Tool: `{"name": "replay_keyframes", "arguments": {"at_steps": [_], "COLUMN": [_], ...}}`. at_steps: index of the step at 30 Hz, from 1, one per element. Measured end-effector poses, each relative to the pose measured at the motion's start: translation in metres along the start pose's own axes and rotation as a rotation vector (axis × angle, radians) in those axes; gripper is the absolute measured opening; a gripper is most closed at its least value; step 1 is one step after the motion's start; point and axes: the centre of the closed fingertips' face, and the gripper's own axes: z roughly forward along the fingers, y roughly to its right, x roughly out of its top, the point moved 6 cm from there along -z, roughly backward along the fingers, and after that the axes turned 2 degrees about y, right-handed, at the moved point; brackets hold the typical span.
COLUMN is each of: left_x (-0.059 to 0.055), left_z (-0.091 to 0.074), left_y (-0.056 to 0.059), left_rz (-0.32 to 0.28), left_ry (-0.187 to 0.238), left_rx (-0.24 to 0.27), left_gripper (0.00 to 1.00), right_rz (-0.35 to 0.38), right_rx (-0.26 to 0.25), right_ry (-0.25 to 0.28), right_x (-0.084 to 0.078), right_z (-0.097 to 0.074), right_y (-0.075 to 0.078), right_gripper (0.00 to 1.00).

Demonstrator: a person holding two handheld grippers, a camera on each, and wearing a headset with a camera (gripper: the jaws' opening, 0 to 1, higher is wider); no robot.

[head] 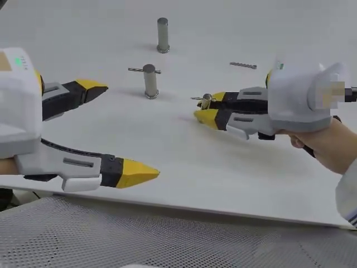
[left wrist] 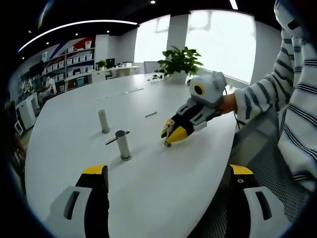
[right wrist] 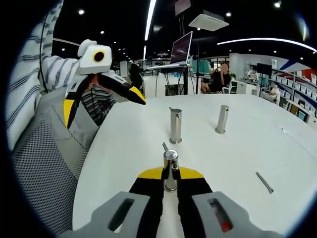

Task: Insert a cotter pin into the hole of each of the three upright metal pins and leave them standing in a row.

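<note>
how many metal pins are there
3. One grey cylindrical metal pin stands farthest; one in the middle, a thin cotter pin through it; one clamped by the right tool.

No readable text, labels, or numbers on anything.

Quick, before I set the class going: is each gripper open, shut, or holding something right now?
Left gripper: open, jaws wide apart, holding nothing.
Right gripper: shut on an upright metal pin.
</note>
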Motion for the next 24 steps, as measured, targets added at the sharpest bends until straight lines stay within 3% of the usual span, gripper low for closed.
{"name": "replay_keyframes", "arguments": {"at_steps": [5,12,24], "left_x": [-0.002,-0.003,-0.005], "left_z": [-0.001,-0.003,-0.004], "left_y": [0.001,0.0,-0.002], "left_rz": [-0.006,-0.012,-0.009], "left_ry": [-0.005,-0.007,-0.019], "left_rx": [0.006,0.02,0.021], "left_gripper": [0.99,0.99,0.99], "right_rz": [0.043,0.088,0.091], "right_rx": [-0.057,-0.122,-0.127], "right_ry": [0.043,0.049,0.028], "right_x": [0.008,0.012,0.003], "right_z": [0.001,0.007,0.012], "right_y": [0.01,0.028,0.032], "right_gripper": [0.04,0.04,0.04]}}
